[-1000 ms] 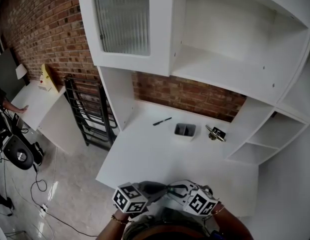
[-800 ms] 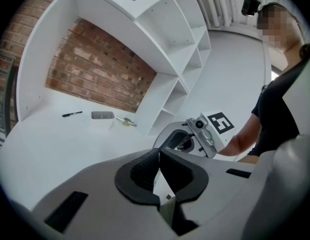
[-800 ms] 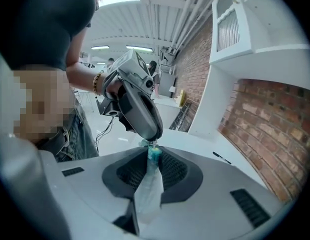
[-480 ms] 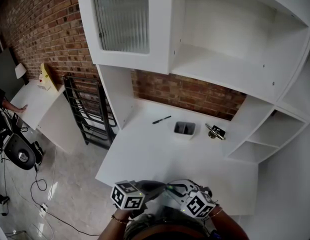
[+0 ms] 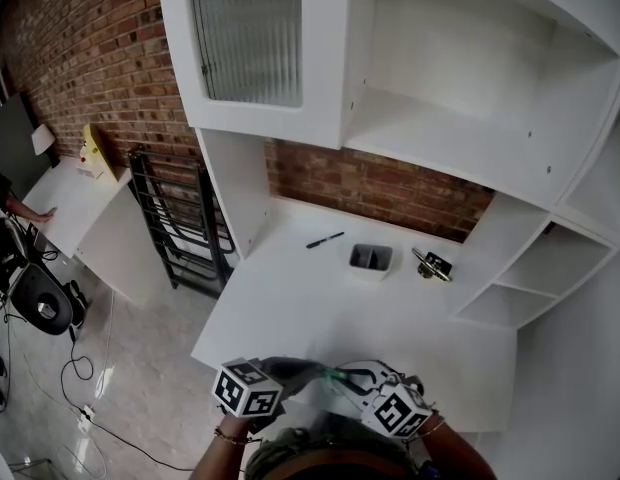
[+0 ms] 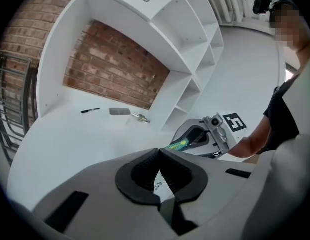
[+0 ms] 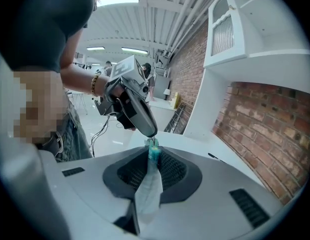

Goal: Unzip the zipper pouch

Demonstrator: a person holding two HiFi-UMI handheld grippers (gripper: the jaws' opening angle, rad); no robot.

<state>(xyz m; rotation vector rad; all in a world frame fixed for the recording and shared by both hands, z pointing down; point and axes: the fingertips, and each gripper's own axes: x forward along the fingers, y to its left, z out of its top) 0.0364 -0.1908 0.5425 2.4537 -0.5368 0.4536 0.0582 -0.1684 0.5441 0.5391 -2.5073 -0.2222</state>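
**Left tongs pull away**

Over the table's near edge, the right tongs clamp the clear zipper pouch. The left tongs, pinched together at its teal zip end, have shifted toward the table's left, so the zip is likely starting to open. A pen and tray sit at the table's back, obstructing nothing.

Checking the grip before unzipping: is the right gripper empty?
No, in the right gripper view the right gripper is shut on the zipper pouch, whose clear body runs between its pads.
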